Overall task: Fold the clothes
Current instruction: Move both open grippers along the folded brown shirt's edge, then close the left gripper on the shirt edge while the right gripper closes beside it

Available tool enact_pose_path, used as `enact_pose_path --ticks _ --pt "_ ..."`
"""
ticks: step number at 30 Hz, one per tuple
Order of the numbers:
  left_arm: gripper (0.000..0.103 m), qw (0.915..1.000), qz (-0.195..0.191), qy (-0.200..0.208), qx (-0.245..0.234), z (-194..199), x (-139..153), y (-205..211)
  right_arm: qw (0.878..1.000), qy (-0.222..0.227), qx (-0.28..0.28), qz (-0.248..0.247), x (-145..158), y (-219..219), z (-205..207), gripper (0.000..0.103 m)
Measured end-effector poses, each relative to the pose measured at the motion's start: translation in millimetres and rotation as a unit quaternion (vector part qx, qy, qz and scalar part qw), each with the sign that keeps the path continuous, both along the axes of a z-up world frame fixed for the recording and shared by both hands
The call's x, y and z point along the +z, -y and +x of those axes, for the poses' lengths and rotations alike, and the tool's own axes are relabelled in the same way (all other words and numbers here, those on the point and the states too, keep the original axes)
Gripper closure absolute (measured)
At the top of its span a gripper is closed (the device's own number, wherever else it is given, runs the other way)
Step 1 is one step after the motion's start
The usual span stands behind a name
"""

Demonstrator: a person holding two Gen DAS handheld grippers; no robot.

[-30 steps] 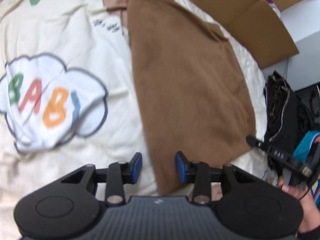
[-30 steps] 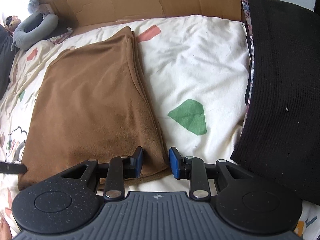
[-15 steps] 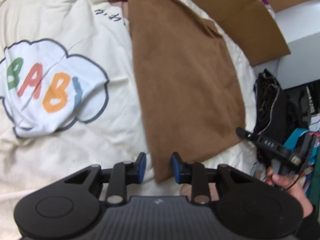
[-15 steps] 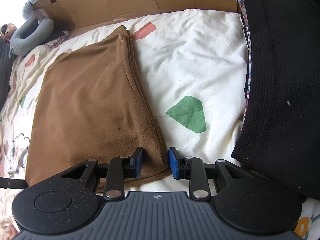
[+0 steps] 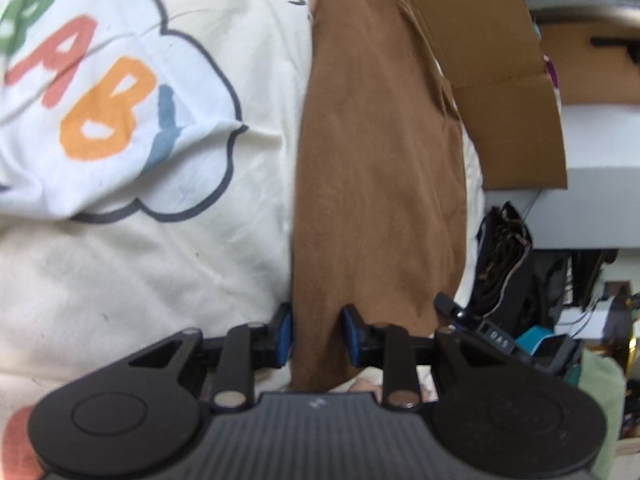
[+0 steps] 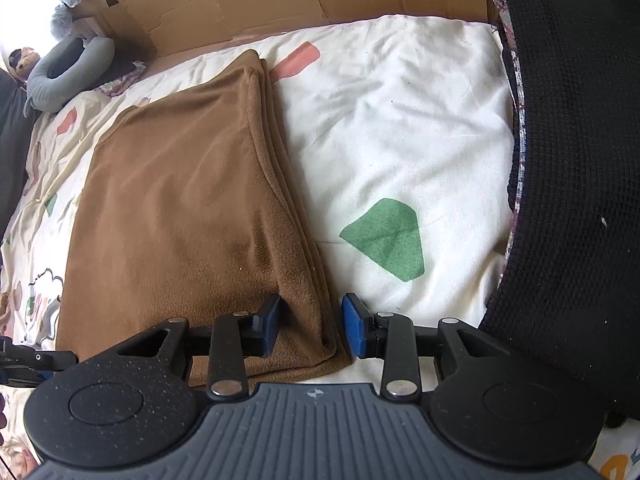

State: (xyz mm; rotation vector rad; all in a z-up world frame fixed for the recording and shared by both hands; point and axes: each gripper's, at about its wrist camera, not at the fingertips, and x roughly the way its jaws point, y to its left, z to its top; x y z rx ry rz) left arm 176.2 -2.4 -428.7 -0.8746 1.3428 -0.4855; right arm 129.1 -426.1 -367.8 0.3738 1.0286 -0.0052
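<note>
Folded brown garment (image 5: 376, 168) flat on cream printed quilt (image 5: 160, 272). Left gripper (image 5: 316, 334): jaws just narrowed, near corner betw blue pads, grip unclear, can't tell. Right gripper (image 6: 310, 330): jaws just widened, astride garment's layered edge, right pad clear of cloth. Black knit cloth (image 6: 576, 160) off to right.

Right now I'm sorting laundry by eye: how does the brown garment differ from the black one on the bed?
The brown garment is smooth fleece, folded flat in stacked layers; the black knit garment has a coarse waffle texture. The brown one's corner sits between the right gripper pads; the black one lies untouched beside it. Both rest on the cream bedspread.
</note>
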Motion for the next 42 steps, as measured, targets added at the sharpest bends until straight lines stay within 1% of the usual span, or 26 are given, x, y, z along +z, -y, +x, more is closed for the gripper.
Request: enact_pose_path --ticks 3,6,9,10,11,13,14,18,22,26,31,32,34,36,39,42 --pt "0.075 0.9994 -0.030 -0.003 0.017 -4 -8 -6 1.000 0.002 0.000 0.001 0 1 -1 0.063" --pt "0.076 0.9985 -0.050 0.004 0.023 -6 -11 -7 1.000 0.004 0.000 0.001 -1 1 -2 0.063" --pt "0.076 0.9972 -0.071 -0.002 0.024 -5 -16 -5 1.000 0.004 -0.001 0.003 -1 2 -2 0.063" --pt "0.077 0.9969 -0.075 -0.006 0.023 -5 -16 -5 1.000 0.004 -0.001 0.003 -1 2 -2 0.063" --pt "0.084 0.9968 -0.076 -0.010 0.023 -5 -16 -4 1.000 0.003 -0.002 0.003 -1 2 -2 0.063" --pt "0.094 0.9973 -0.070 -0.013 0.015 -4 -16 -2 1.000 0.003 -0.002 0.004 0 2 -2 0.063" --pt "0.096 0.9976 -0.067 -0.014 0.013 -3 -14 -2 1.000 0.003 -0.003 0.004 0 2 -2 0.063" --pt "0.097 0.9985 -0.050 -0.019 0.013 -2 -3 -1 1.000 0.004 0.002 0.000 3 -1 -2 0.062" --pt "0.097 0.9995 -0.026 -0.013 0.008 1 10 1 1.000 0.005 0.009 0.003 5 -3 -1 0.062" --pt "0.097 0.9999 -0.012 -0.003 -0.003 2 14 -1 1.000 0.001 0.011 0.010 3 -2 2 0.062" --pt "0.097 0.9999 -0.009 -0.003 -0.009 0 14 -4 1.000 -0.004 0.005 0.021 -1 1 5 0.063" --pt "0.097 0.9999 -0.011 -0.006 -0.007 0 14 -4 1.000 -0.005 0.002 0.025 -2 2 5 0.064" --pt "0.098 0.9998 -0.017 -0.008 -0.005 0 19 -6 1.000 -0.007 0.003 0.030 -1 2 6 0.083" --pt "0.098 0.9997 -0.023 -0.006 -0.005 0 28 -6 0.999 -0.010 0.001 0.034 1 1 6 0.090" --pt "0.098 0.9996 -0.027 -0.002 -0.004 -1 42 -10 0.999 -0.015 -0.010 0.050 6 1 5 0.094" --pt "0.098 0.9998 -0.019 0.004 -0.007 0 54 -16 0.997 -0.019 -0.013 0.069 13 -2 0 0.094"
